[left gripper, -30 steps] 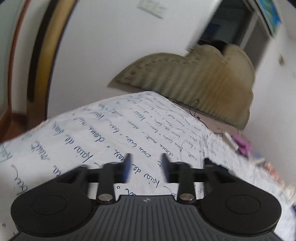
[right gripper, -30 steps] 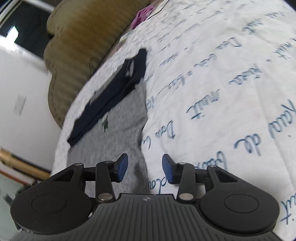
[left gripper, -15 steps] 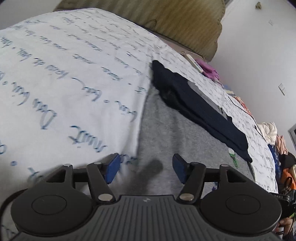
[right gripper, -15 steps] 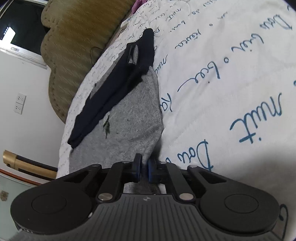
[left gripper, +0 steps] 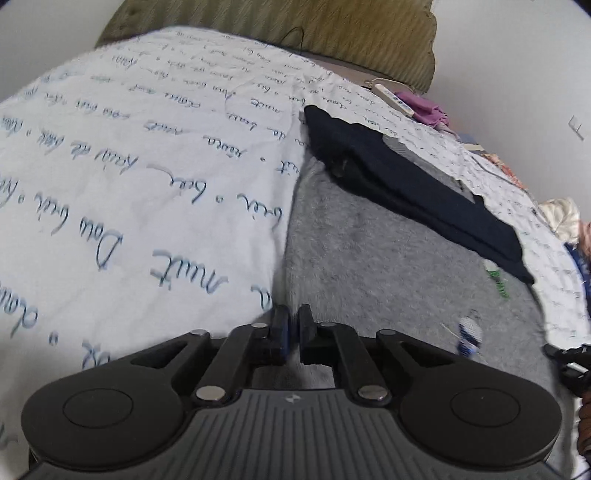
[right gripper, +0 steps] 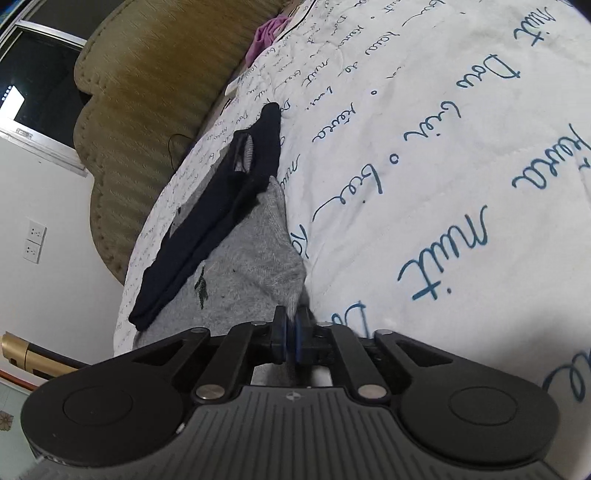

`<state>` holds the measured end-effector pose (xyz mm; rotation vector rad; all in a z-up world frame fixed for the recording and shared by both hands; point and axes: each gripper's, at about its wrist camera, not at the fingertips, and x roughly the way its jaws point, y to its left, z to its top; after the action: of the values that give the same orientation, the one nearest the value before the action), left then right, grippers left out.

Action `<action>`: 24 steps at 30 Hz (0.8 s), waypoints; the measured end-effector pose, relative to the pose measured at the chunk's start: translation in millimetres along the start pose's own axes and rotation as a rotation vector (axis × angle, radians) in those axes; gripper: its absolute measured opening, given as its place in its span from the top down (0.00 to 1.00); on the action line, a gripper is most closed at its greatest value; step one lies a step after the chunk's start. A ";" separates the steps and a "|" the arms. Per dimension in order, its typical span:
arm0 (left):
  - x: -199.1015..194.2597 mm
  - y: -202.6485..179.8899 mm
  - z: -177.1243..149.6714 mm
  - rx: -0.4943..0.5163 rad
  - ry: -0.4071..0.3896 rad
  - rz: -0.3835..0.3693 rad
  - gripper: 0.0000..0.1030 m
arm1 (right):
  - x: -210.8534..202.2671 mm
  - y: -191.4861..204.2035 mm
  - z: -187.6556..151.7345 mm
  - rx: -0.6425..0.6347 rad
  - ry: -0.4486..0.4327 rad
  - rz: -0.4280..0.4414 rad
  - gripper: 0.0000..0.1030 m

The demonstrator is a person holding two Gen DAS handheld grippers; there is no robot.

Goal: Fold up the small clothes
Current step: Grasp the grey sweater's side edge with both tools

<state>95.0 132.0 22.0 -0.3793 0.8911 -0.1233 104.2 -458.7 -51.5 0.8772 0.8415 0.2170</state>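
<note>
A grey garment [left gripper: 388,266] with a dark navy top band [left gripper: 406,181] lies flat on a white bedspread [left gripper: 129,166] printed with blue script. My left gripper [left gripper: 291,325] is shut on the grey garment's near left corner. In the right wrist view the same grey garment [right gripper: 243,273] and its navy band [right gripper: 221,206] show. My right gripper [right gripper: 290,328] is shut on the garment's near right corner, which is drawn up into a point between the fingers.
A tan padded headboard [left gripper: 295,26] stands at the far end of the bed, also in the right wrist view [right gripper: 147,92]. A purple cloth [left gripper: 424,105] and a white remote [left gripper: 393,98] lie near it. More clothes [left gripper: 565,218] are heaped at the right edge.
My left gripper swung from the headboard down to the garment, then shut on its corner. My right gripper shut on the other corner half a second ago and stays shut.
</note>
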 end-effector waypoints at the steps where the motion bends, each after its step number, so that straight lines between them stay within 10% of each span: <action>1: -6.1 4.6 -2.2 -0.030 0.011 -0.027 0.90 | -3.1 0.1 -1.6 0.002 0.007 0.005 0.73; 4: -25.3 19.2 -23.2 -0.092 0.053 -0.121 0.71 | -24.7 4.4 -15.4 -0.005 0.029 0.065 0.60; 9: -38.6 37.3 -59.8 -0.172 0.105 -0.250 0.74 | -49.1 0.6 -60.3 -0.022 0.136 0.119 0.64; 10: -37.8 40.1 -60.6 -0.191 0.111 -0.248 0.83 | -49.1 0.9 -69.1 -0.040 0.152 0.110 0.89; 12: -35.2 43.5 -57.6 -0.207 0.136 -0.214 0.95 | -48.1 -1.4 -79.1 -0.046 0.157 0.078 0.94; 16: -57.2 35.9 -46.9 -0.082 0.083 -0.106 0.95 | -65.8 4.0 -75.5 -0.083 0.082 0.029 0.94; 21: -47.1 48.4 -55.5 -0.135 0.097 -0.141 0.92 | -68.2 -18.3 -71.5 -0.035 0.068 0.021 0.95; 24: -57.7 51.7 -63.0 -0.175 0.110 -0.219 0.84 | -71.6 -17.9 -76.4 0.004 0.048 0.044 0.76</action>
<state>7.1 177.9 9.4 -0.6383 0.9701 -0.2713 -2.0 -460.2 -51.7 0.8983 0.8678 0.2757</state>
